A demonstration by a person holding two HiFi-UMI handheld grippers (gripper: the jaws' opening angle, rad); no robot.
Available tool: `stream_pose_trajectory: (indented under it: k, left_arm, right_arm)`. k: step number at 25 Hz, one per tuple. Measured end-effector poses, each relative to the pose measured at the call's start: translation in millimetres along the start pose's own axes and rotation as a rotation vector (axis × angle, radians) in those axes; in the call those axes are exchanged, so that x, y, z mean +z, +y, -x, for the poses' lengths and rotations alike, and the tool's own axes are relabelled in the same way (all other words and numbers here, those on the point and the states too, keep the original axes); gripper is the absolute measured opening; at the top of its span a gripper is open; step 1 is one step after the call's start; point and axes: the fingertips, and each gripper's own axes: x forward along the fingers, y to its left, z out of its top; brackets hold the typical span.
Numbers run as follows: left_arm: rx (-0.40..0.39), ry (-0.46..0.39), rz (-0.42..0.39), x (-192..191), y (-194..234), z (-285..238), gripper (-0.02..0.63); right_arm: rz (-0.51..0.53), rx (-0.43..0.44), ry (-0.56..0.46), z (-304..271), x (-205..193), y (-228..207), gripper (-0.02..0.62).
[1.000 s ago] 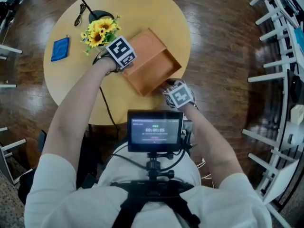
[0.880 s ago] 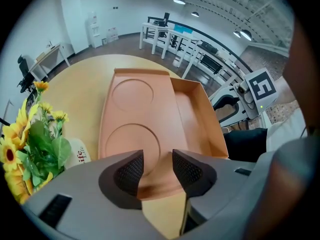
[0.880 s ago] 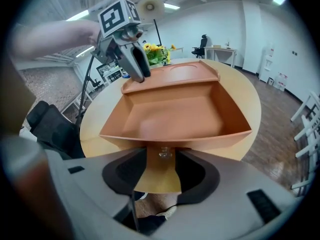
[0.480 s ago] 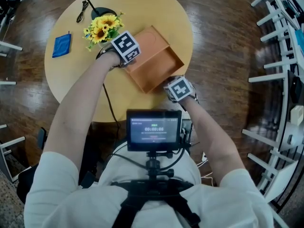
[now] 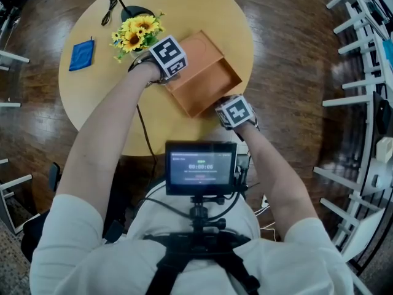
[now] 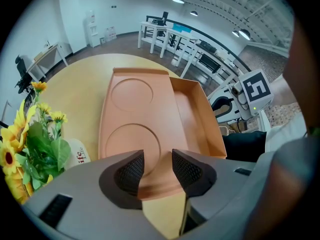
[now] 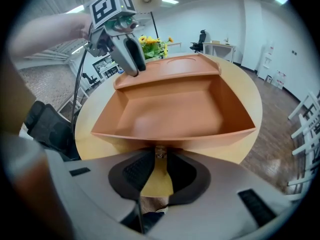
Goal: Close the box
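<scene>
Cardboard-brown box (image 5: pixel 212 82) lay open on the tabletop (image 5: pixel 184 11). Left hand-held gripper (image 6: pixel 157 166) pinched the lid (image 6: pixel 127 109) edge; right hand-held gripper (image 7: pixel 160 159), pressed together, nipped the near wall. Swinging the lid too fast could tear it free or drag the box toward the sunflowers (image 5: pixel 135 31).

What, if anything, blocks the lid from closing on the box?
Nothing visible. The box is empty; the lid lies open, left gripper at its outer edge. Sunflowers stand beside it, off that path.
</scene>
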Motion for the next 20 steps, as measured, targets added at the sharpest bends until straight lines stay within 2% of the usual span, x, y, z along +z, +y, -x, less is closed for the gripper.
stream_pose_trajectory:
  k: [20]
  left_arm:
    - [-0.011,-0.003,-0.008,5.8,-5.2,3.4,0.154]
  right_arm:
    - [-0.006,0.008,0.022,5.7,5.1,-5.2,0.075]
